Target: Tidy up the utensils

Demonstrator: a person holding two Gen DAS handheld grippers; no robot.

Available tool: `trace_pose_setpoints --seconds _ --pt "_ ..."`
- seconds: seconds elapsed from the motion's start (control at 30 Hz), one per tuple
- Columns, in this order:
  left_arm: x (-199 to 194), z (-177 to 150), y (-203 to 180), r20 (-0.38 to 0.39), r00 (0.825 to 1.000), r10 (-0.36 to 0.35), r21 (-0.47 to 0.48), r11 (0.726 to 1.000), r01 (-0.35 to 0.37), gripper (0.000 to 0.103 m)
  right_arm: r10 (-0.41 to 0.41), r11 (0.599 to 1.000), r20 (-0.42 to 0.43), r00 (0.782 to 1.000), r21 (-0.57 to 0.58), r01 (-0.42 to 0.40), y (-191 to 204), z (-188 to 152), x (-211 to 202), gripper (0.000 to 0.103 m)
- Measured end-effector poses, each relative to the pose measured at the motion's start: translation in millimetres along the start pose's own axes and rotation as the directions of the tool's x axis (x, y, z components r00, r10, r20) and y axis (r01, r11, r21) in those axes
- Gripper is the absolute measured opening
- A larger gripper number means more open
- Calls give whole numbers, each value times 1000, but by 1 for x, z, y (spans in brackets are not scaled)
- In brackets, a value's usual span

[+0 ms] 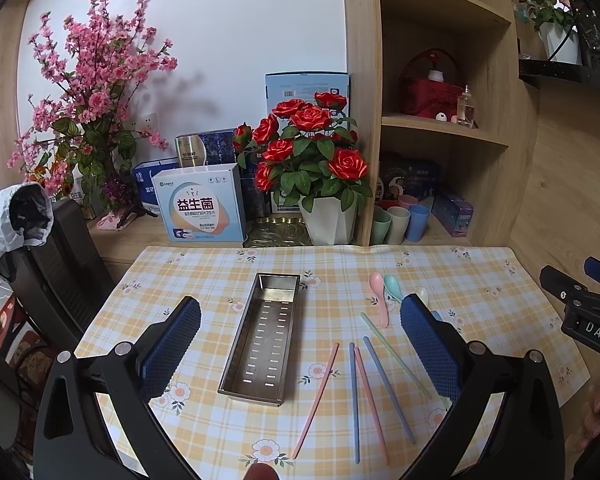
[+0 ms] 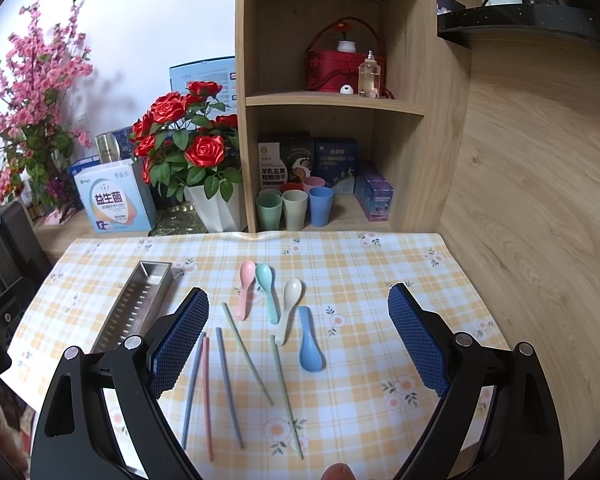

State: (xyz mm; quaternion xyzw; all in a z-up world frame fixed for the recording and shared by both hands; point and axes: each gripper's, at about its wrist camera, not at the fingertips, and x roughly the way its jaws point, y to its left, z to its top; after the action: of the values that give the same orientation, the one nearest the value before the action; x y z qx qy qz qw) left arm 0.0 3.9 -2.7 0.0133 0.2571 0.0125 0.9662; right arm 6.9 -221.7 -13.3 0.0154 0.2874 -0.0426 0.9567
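A: Left wrist view first. Our left gripper (image 1: 300, 344) hangs above the table w/ jaws spread wide, nothing between them. The steel tray (image 1: 236, 360) sits right under it on the checked cloth (image 1: 204, 272), empty. Chopsticks fan out just right of the tray; the pink chopstick (image 1: 316, 396) is nearest to it. The right-hand blue pad (image 1: 430, 344) hides part of the spoons.

B: Right wrist view. Our right gripper (image 2: 298, 340) is also wide open, holding nothing, above the utensils. Four spoons: pink spoon (image 2: 245, 288), teal spoon (image 2: 267, 292), white spoon (image 2: 289, 308), blue spoon (image 2: 310, 340). White and blue lie touching. The green chopsticks (image 2: 247, 360) cross close by the white one's handle.

A: Risks, as we judge them?

B: Chopsticks are thin and flat on the cloth, so pads could slip over one or drag the cloth. Closing on the white spoon may nudge the blue. Also a long stick gripped off-centre might tip and miss the narrow tray.
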Motion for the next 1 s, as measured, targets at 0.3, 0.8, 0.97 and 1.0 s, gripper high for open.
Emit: trace_pose_setpoints --seconds 0.3,0.8,0.97,1.0 --pt "0 0 0 -2 1000 0 1 1000 0 98 0 1000 0 1000 0 0 0 0 0 88" --pt "-1 0 0 -1 1000 0 -1 1000 0 98 0 1000 -3 1000 1 0 0 0 1 88" --pt "-2 -1 1 -1 1000 -1 0 1000 1 98 0 1000 -2 1000 1 0 1 -2 0 88" --pt "-2 -1 1 0 1000 -1 0 1000 1 98 -1 1000 -2 1000 1 1 1 -2 0 88"
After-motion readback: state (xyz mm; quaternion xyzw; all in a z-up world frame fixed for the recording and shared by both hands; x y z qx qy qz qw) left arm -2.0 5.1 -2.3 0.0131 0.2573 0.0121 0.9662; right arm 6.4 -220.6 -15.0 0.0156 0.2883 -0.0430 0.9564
